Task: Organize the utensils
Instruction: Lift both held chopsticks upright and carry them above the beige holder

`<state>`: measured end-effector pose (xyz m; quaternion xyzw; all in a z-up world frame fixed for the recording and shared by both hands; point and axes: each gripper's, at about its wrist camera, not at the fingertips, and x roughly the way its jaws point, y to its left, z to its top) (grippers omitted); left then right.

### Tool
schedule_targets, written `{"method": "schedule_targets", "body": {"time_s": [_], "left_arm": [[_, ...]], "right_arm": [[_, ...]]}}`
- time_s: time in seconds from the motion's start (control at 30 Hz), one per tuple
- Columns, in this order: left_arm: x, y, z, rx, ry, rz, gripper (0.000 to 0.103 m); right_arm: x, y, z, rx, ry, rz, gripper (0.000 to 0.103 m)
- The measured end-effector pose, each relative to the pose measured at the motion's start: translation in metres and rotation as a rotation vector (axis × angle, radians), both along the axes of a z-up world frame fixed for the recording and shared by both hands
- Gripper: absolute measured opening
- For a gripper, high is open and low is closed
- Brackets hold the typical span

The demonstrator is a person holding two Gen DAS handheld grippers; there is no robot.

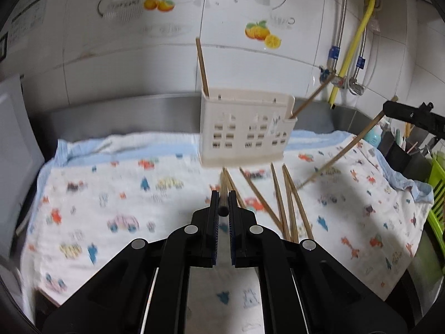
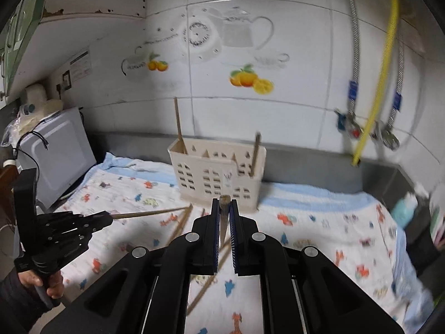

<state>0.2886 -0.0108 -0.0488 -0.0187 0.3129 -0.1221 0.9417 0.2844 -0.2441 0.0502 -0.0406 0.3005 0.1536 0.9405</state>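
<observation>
A cream slotted utensil holder (image 1: 244, 133) (image 2: 219, 175) stands on a patterned cloth (image 1: 111, 194) (image 2: 306, 222) near the back wall. One chopstick (image 1: 202, 66) stands in its left end and one (image 1: 311, 97) leans out of its right end. Several loose chopsticks (image 1: 289, 203) lie on the cloth in front of it. My left gripper (image 1: 223, 197) (image 2: 109, 217) is shut on a chopstick (image 2: 150, 213). My right gripper (image 2: 224, 203) (image 1: 389, 111) is shut on another chopstick (image 1: 342, 153), held just in front of the holder.
A steel counter backsplash (image 1: 125, 117) runs behind the cloth. A white appliance (image 2: 58, 156) stands at the left. Yellow and braided hoses with valves (image 2: 372, 128) hang on the tiled wall at the right. A green rack (image 1: 438, 194) and dark containers (image 1: 400, 150) sit at the far right.
</observation>
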Motion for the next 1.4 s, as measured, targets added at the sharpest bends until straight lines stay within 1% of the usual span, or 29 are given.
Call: {"method": "schedule_targets", "body": {"time_s": [0.1, 0.23, 0.3, 0.4, 0.5, 0.63, 0.77, 0.93, 1.0, 1.1, 1.2, 1.3, 1.4], "left_arm": [[0.011, -0.002, 0.016, 0.016, -0.017, -0.018, 0.005], [0.027, -0.005, 0.032, 0.049, -0.031, -0.028, 0.005], [0.035, -0.005, 0.041, 0.065, -0.035, -0.03, 0.005], [0.044, -0.006, 0.051, 0.077, -0.048, -0.03, 0.005], [0.049, -0.006, 0.062, 0.081, -0.064, -0.036, 0.005], [0.051, -0.009, 0.078, 0.094, -0.094, -0.048, 0.005], [0.052, -0.012, 0.095, 0.108, -0.127, -0.054, 0.005], [0.052, -0.016, 0.123, 0.11, -0.183, -0.059, 0.005], [0.054, -0.018, 0.137, 0.11, -0.219, -0.06, 0.005], [0.059, -0.023, 0.155, 0.104, -0.26, -0.062, 0.005], [0.065, -0.027, 0.172, 0.098, -0.3, -0.062, 0.005], [0.073, -0.031, 0.184, 0.086, -0.328, -0.061, 0.005], [0.084, -0.034, 0.19, 0.075, -0.344, -0.059, 0.005]], "right_arm": [[0.014, 0.004, 0.019, -0.018, 0.005, 0.032, 0.007], [0.028, 0.002, 0.047, 0.017, 0.019, 0.066, 0.007], [0.032, 0.002, 0.067, 0.001, -0.016, 0.056, 0.007], [0.037, 0.001, 0.094, 0.002, -0.057, 0.053, 0.007], [0.043, 0.001, 0.115, -0.004, -0.095, 0.038, 0.007], [0.057, 0.003, 0.128, -0.016, -0.13, 0.012, 0.007], [0.079, 0.01, 0.123, -0.059, -0.16, -0.034, 0.007], [0.109, 0.013, 0.101, -0.055, -0.143, -0.055, 0.007], [0.118, 0.012, 0.093, -0.046, -0.136, -0.068, 0.007], [0.133, 0.009, 0.075, -0.012, -0.104, -0.075, 0.007], [0.143, 0.007, 0.06, -0.009, -0.077, -0.079, 0.007], [0.15, 0.006, 0.048, -0.013, -0.056, -0.081, 0.007], [0.155, 0.006, 0.038, -0.016, -0.037, -0.081, 0.007]]}}
